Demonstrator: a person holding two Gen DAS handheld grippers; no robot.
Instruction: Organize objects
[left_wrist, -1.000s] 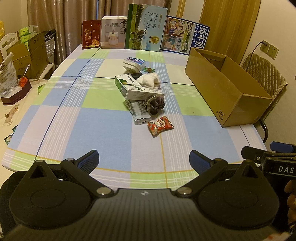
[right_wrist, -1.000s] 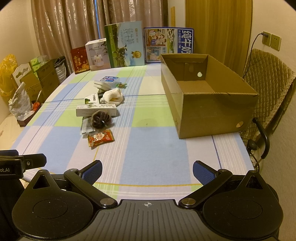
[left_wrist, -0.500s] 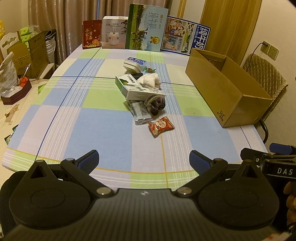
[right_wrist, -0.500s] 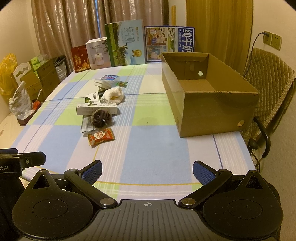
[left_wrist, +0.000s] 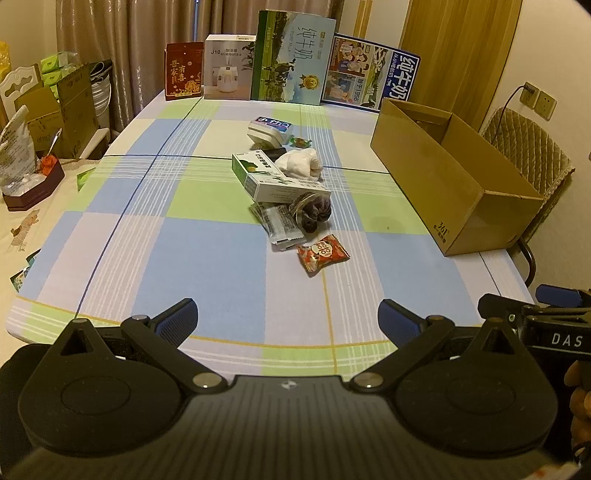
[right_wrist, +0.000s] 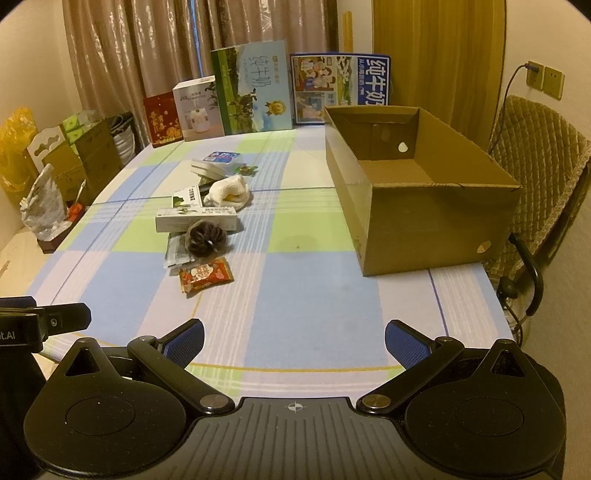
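Note:
A heap of small items lies mid-table: a red snack packet (left_wrist: 322, 253) (right_wrist: 205, 274), a dark hair scrunchie (left_wrist: 312, 211) (right_wrist: 205, 237), a silver sachet (left_wrist: 281, 227), a green-and-white carton (left_wrist: 275, 179) (right_wrist: 195, 218), a white rolled cloth (left_wrist: 301, 164) (right_wrist: 228, 191) and a blue-topped white box (left_wrist: 269, 129) (right_wrist: 216, 163). An open, empty cardboard box (left_wrist: 454, 184) (right_wrist: 413, 184) stands at the right. My left gripper (left_wrist: 288, 319) and right gripper (right_wrist: 294, 341) hover open over the near table edge, each empty.
Tall printed cartons (left_wrist: 291, 55) (right_wrist: 255, 92) line the far edge of the checked tablecloth (left_wrist: 203, 258). A quilted chair (right_wrist: 543, 177) stands behind the cardboard box. Boxes and bags (left_wrist: 44, 110) crowd the floor at the left.
Both grippers have drifted slightly forward, so the table contents sit a little nearer. Neither gripper's opening has changed, and no object moved.

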